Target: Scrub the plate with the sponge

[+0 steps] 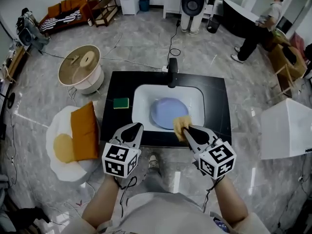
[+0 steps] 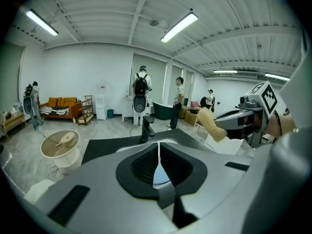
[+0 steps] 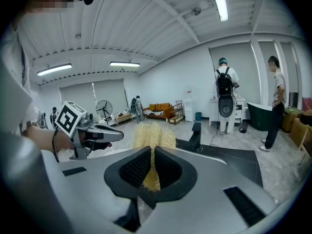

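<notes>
A pale blue plate (image 1: 165, 112) lies in the white sink (image 1: 141, 97) set in a black counter (image 1: 217, 99). My right gripper (image 1: 186, 128) hovers over the sink's near rim, shut on a yellow fibrous sponge (image 1: 181, 124) that touches the plate's near right edge. In the right gripper view the sponge (image 3: 152, 136) sticks up between the closed jaws of that gripper (image 3: 152, 152). My left gripper (image 1: 138, 126) is shut and empty at the counter's front left; its jaws (image 2: 159, 150) meet with nothing between them. A green sponge (image 1: 121, 103) rests on the counter left of the sink.
A black faucet (image 1: 172, 72) stands behind the sink. To the left are a round wooden-topped stand (image 1: 80, 66) and a white seat with an orange cushion (image 1: 84, 130). A white box (image 1: 286, 128) sits at the right. A person (image 1: 261, 26) stands far back.
</notes>
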